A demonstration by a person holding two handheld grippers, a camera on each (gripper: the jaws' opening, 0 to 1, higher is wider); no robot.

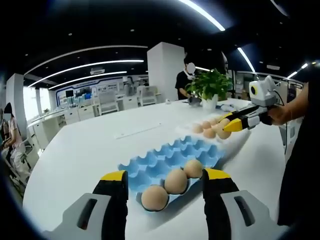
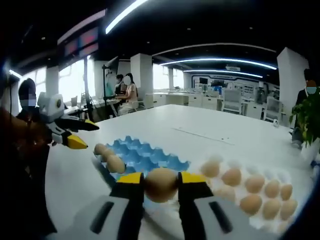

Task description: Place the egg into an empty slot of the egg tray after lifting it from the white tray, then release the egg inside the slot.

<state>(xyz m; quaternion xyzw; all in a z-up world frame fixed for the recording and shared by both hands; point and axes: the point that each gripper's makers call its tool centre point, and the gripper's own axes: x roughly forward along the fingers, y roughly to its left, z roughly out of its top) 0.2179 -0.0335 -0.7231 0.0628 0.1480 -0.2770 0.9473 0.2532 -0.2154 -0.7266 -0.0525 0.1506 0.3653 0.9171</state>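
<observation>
Right gripper (image 2: 161, 186) jaws squeezing the egg (image 2: 160, 184) by its round sides, between white tray (image 2: 280, 175) and blue egg tray (image 2: 150, 157). Thin shell, smooth, probably cracks easily. Left gripper (image 1: 165, 186) jaws open, holding nothing.

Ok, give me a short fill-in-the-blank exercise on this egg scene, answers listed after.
1. The right gripper is shut on an ____.
2. The blue egg tray holds ____ eggs in its near row.
3. The left gripper has its jaws ____, nothing between them.
4. The loose eggs lie on the ____ tray.

Answers: egg; three; open; white
</observation>
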